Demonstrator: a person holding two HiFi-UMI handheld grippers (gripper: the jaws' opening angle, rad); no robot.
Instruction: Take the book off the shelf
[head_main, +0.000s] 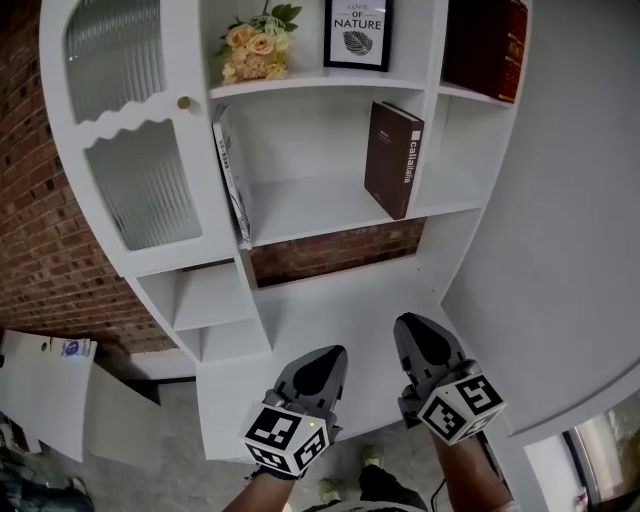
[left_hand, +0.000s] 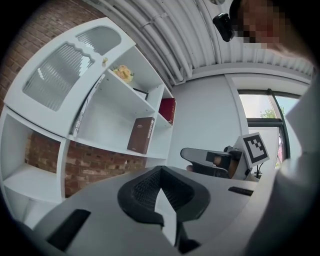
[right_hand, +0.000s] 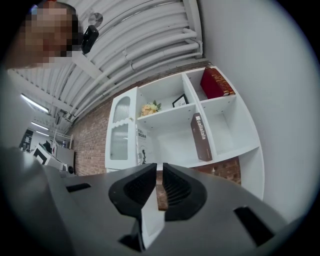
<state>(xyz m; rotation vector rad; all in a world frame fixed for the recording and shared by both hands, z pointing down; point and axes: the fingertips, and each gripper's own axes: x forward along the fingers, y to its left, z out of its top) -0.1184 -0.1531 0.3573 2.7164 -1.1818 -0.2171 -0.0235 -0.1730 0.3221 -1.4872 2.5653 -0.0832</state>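
Note:
A dark brown book (head_main: 393, 158) stands upright at the right end of the middle shelf of a white shelf unit (head_main: 330, 205). The left gripper view shows this book (left_hand: 140, 135) far ahead, and the right gripper view shows the book (right_hand: 201, 136) too. Both grippers are low in the head view, well short of the shelf. My left gripper (head_main: 325, 357) is shut, its tips meeting with nothing between them. My right gripper (head_main: 415, 327) is shut as well and holds nothing. In their own views the left gripper (left_hand: 159, 169) and right gripper (right_hand: 160, 165) point toward the shelf.
A thin white book (head_main: 231, 175) leans at the left of the same compartment. Flowers (head_main: 255, 48) and a framed picture (head_main: 358, 33) sit on the shelf above, a red book (head_main: 487, 45) at top right. A glazed cabinet door (head_main: 140, 170) is at the left, brick wall (head_main: 40, 230) beyond.

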